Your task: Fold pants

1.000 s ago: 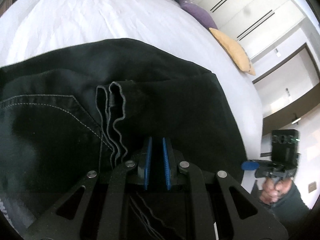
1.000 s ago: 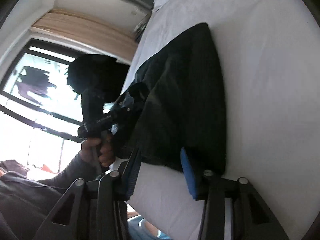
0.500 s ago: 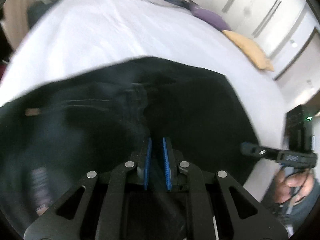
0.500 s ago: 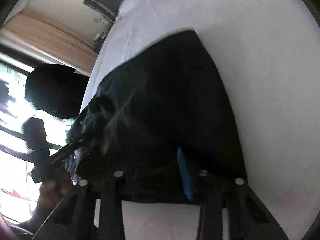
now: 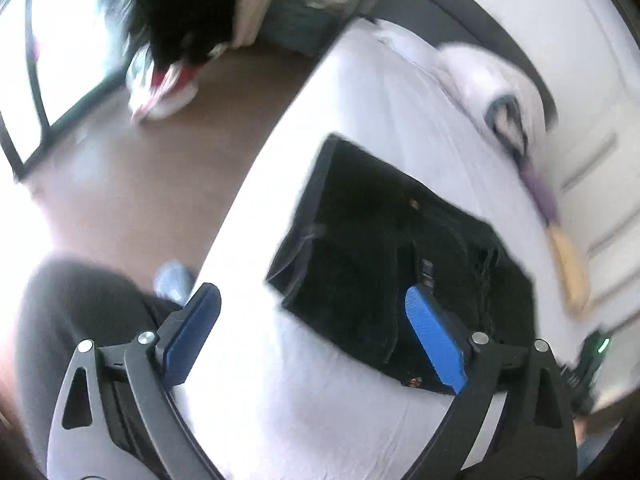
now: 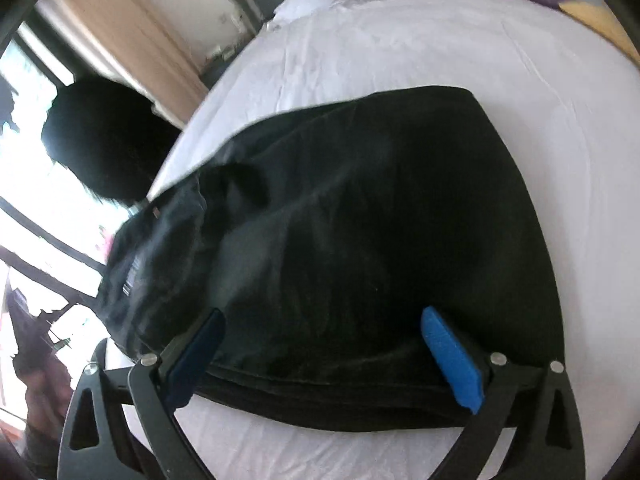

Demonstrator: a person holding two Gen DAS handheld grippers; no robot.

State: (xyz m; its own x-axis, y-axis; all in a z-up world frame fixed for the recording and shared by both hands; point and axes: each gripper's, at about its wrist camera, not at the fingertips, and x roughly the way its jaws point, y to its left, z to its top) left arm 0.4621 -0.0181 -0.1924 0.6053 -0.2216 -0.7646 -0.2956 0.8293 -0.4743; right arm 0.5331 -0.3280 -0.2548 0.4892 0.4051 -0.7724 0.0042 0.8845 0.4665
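Left gripper (image 5: 314, 338) fingers spread wide; right gripper (image 6: 324, 354) likewise.

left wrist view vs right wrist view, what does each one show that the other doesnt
Only the left wrist view shows the brown floor, a shoe on it, and the open left gripper.

Only the right wrist view shows the tan curtain, the person's dark head against the window, and the open right gripper over the near edge of the pants.

Both show the folded black pants on the white bed, plus purple and yellow pillows.

The black denim pants (image 6: 360, 240) lie folded into a compact, roughly rectangular bundle, flat on the white bedsheet.
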